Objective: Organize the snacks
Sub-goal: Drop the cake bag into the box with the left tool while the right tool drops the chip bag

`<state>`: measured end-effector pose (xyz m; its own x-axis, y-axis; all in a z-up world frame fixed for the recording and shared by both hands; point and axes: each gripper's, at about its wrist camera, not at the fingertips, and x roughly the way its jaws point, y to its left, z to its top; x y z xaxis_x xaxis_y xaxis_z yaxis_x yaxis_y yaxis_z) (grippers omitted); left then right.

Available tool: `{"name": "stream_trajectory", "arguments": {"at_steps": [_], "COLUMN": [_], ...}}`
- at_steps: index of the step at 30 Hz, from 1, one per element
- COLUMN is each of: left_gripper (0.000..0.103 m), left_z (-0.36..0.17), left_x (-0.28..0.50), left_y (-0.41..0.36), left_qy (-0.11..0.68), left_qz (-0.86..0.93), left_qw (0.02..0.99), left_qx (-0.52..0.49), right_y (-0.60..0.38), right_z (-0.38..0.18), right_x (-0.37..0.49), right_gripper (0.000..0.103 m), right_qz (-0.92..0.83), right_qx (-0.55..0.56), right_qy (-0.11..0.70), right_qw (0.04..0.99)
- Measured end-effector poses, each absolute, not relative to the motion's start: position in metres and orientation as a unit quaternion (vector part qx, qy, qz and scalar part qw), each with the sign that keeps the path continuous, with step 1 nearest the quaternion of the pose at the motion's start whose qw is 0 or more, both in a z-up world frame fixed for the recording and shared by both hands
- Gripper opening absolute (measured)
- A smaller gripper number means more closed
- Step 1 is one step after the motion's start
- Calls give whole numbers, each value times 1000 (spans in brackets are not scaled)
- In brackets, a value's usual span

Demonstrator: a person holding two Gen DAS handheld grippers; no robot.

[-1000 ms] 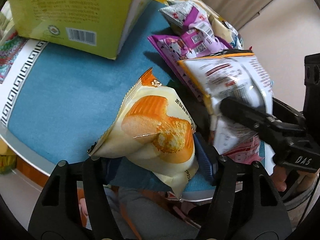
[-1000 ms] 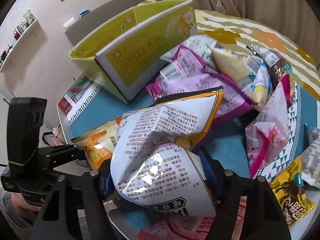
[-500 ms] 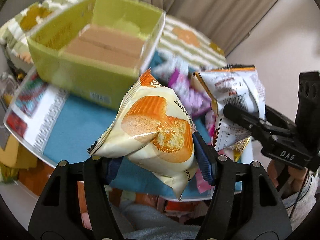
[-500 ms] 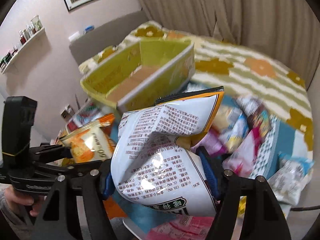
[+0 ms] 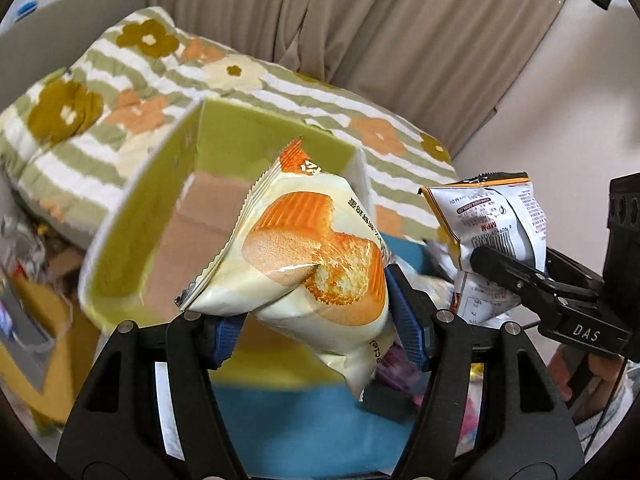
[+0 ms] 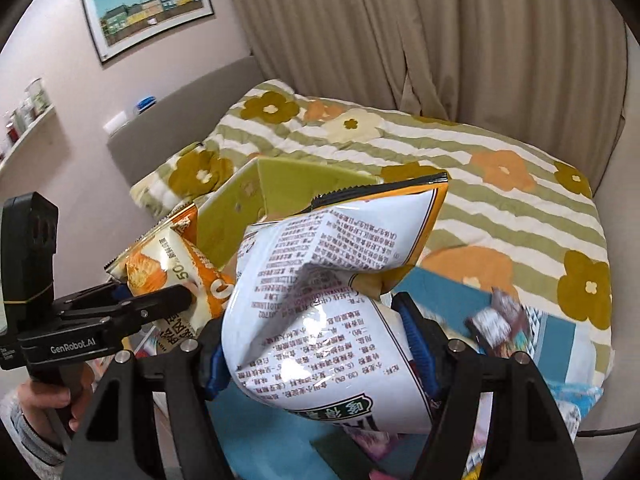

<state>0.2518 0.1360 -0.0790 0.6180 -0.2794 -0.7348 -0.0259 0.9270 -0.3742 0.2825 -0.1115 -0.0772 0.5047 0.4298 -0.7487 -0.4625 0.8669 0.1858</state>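
your left gripper (image 5: 316, 320) is clamping the cake packet (image 5: 308, 264) by its lower half, blue pads pressing on both sides, and the packet is hanging in the air in front of the green box (image 5: 160, 216), above the blue mat (image 5: 304, 424). the box's open top is tipping toward you, with brown cardboard showing on its floor, so you're aiming the packet's free top corner over the near rim and into that floor space; i judge a drop from low down will be keeping it from bouncing out. moving right, your right gripper (image 6: 320, 356) is squeezing the white printed snack bag (image 6: 336, 304) around its crumpled middle, just beside the cake packet and nearer the right side of the box. you're carrying two puffy bags close together, so keep them apart and release one at a time. loose snacks (image 6: 500, 324) are lying on the mat to the far right, waiting.
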Motion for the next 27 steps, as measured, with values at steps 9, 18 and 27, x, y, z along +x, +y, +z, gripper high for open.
{"name": "stream_trajectory", "arguments": {"at_steps": [9, 18, 27], "left_gripper": [62, 89, 103], "left_z": [-118, -171, -167], "left_x": [375, 441, 407], "left_y": [195, 188, 210], "left_qy": [484, 545, 540], "left_qz": [-110, -113, -101], "left_qw": [859, 829, 834], "left_qx": [-126, -45, -47], "right_y": [-45, -27, -23], "right_z": [-96, -132, -141], "right_x": [361, 402, 412], "right_gripper": [67, 67, 67], "right_qz": [175, 122, 120], "right_qx": [24, 58, 53], "right_qy": [462, 504, 510], "right_qw": [869, 853, 850]}}
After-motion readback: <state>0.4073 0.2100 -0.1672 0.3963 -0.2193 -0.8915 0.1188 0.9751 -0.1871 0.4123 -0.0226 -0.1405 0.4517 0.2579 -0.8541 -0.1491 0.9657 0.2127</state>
